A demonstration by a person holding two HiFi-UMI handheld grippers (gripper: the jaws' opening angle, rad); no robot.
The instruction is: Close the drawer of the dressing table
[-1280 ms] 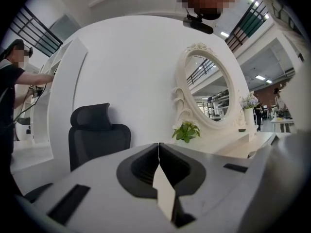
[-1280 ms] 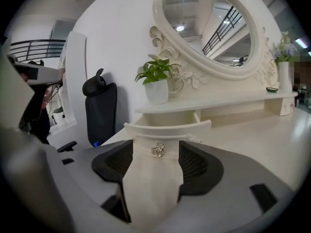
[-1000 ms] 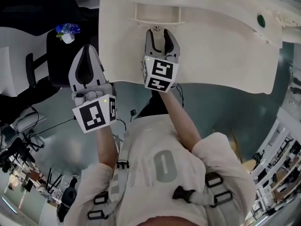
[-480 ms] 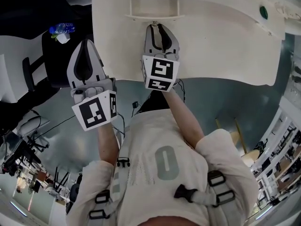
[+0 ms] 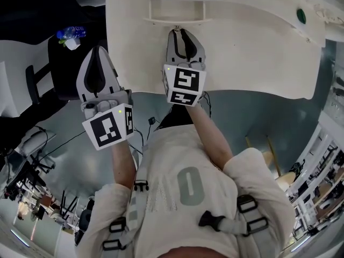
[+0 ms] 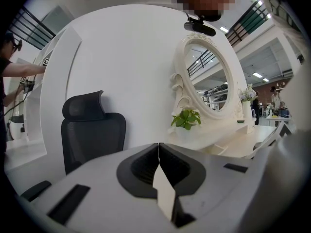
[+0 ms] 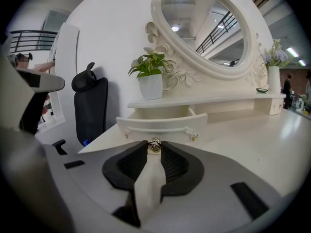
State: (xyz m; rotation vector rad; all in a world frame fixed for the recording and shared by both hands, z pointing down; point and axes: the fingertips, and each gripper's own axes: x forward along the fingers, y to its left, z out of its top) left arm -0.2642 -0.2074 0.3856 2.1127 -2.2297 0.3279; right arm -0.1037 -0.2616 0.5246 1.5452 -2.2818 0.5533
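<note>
The right gripper's jaws are closing on the knob of the drawer, seemingly pinching it. Push squarely toward the back edge of the dressing table. The left gripper hangs empty, jaws together.

The cream drawer stands pulled partly out beneath the desk's shelf, a small metal knob at its front.

A second ago the right hand-held gripper stood with its jaws spread wide just in front of the drawer. Since then the jaws have drawn in a good deal. They are closing on the small metal knob at the middle of the drawer front, and it now sits pinched between their tips.
</note>
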